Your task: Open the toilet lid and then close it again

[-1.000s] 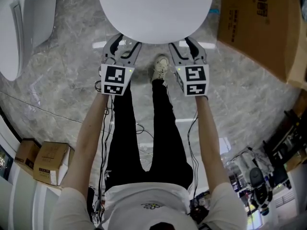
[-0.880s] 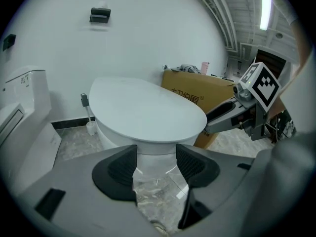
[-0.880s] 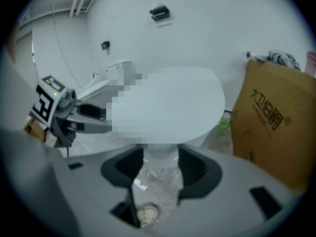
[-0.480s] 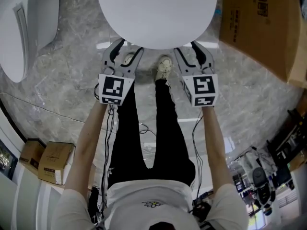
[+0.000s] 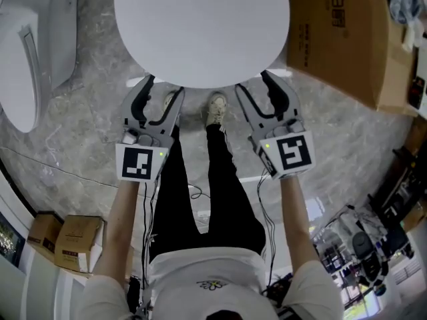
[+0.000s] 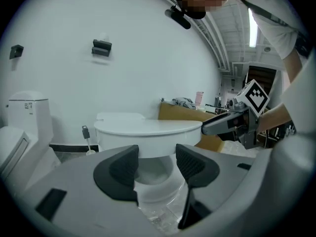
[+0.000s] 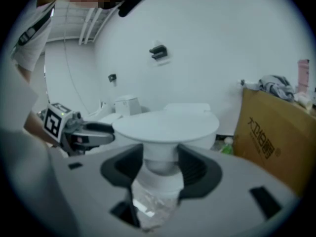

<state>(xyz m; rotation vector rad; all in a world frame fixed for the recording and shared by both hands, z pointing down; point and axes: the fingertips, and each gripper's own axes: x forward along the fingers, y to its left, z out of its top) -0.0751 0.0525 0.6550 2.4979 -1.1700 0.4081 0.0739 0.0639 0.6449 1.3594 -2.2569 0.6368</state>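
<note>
- Toilet lid (image 5: 200, 25): down flat over the bowl (image 6: 155, 177), a white oval, with its front edge nearest the two grippers
- Left gripper (image 5: 162, 89): jaws spread wide, clamped on nothing; tips at the left of the lid's front edge, seemingly just under the rim, contact not certain
- Right gripper (image 5: 253, 82): jaws likewise well apart and holding nothing; tips at the right of the same front edge, bowl showing between the pads in its own view
- Step in hand, by judgement: the very start of opening, both tools placed to catch the rim from below, lid not yet raised
- Next move, by judgement: calls for an even upward push on both sides, swinging the front edge up and back toward the tank (image 7: 187, 106), without letting the smooth rim slide off the open jaws
- Cardboard box (image 5: 333, 32) close beside the toilet's right edge, second toilet (image 5: 23, 52) off to the left: both to be kept clear of
</note>
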